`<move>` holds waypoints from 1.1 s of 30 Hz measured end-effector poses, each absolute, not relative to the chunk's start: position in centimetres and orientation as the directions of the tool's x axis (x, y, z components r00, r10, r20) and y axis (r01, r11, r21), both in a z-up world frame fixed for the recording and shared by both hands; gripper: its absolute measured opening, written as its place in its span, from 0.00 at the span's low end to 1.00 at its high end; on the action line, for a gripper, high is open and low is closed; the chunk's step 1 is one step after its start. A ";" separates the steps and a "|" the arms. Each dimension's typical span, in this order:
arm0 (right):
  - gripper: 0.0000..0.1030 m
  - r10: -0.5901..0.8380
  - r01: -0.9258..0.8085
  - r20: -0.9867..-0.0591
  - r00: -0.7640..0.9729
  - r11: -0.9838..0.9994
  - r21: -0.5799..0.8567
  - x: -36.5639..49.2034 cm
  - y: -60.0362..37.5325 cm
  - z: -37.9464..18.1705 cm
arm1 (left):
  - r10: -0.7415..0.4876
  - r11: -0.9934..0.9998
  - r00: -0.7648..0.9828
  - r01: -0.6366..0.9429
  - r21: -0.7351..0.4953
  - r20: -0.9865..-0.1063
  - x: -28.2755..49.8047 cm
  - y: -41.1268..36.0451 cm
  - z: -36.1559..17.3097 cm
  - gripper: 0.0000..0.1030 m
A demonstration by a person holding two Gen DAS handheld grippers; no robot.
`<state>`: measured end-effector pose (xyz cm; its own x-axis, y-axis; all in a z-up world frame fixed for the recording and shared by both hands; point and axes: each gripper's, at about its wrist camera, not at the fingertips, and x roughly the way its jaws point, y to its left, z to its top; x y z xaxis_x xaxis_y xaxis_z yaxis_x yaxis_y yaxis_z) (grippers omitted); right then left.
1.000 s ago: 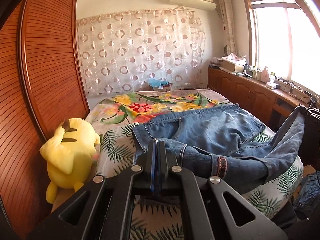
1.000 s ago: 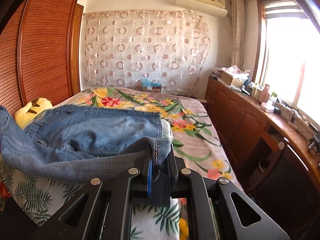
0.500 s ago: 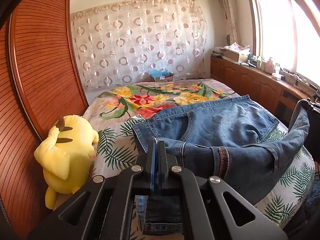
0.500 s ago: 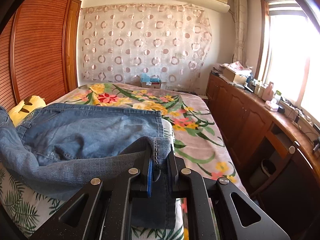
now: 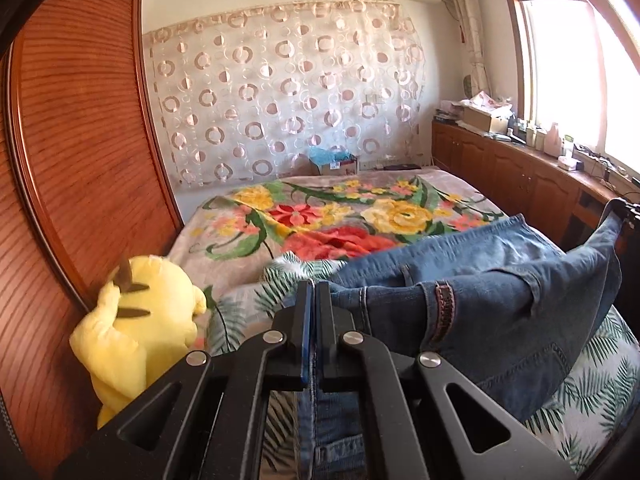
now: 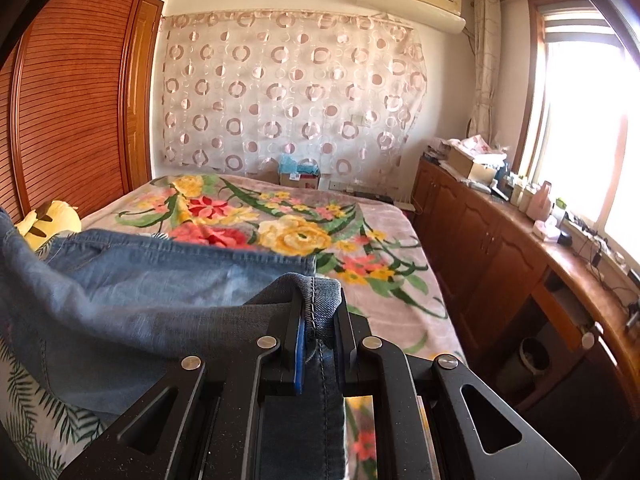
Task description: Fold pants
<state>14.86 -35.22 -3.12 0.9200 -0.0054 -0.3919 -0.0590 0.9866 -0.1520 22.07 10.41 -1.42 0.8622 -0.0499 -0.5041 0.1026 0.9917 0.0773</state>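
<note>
Denim pants (image 5: 500, 280) are lying across the near half of the bed (image 5: 320, 216), over a floral blanket, partly lifted at both near corners. Yellow plush toy (image 5: 136, 328) is sitting at the bed's left edge against the wooden wardrobe (image 5: 80, 160); wooden cabinets (image 6: 480, 248) with clutter are lining the window side. Left hand-held gripper (image 5: 314, 300) is pinching a denim edge tight, pointing slightly downward. Right hand-held gripper (image 6: 318, 312) is clamping a stitched hem, fabric draping leftward from it.
</note>
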 end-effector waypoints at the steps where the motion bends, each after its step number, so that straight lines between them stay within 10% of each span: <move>1: 0.11 -0.007 -0.059 -0.388 0.921 0.986 -0.157 15.4 -35.3 -3.0 | -0.046 0.992 0.864 0.100 0.081 -0.501 22.6 10.5 -1.2 0.02; 33: 0.12 -0.019 -0.103 -0.569 0.822 0.978 -0.182 33.4 -33.8 -8.2 | 0.023 0.991 0.763 0.068 0.117 -0.646 37.4 10.8 -7.0 0.03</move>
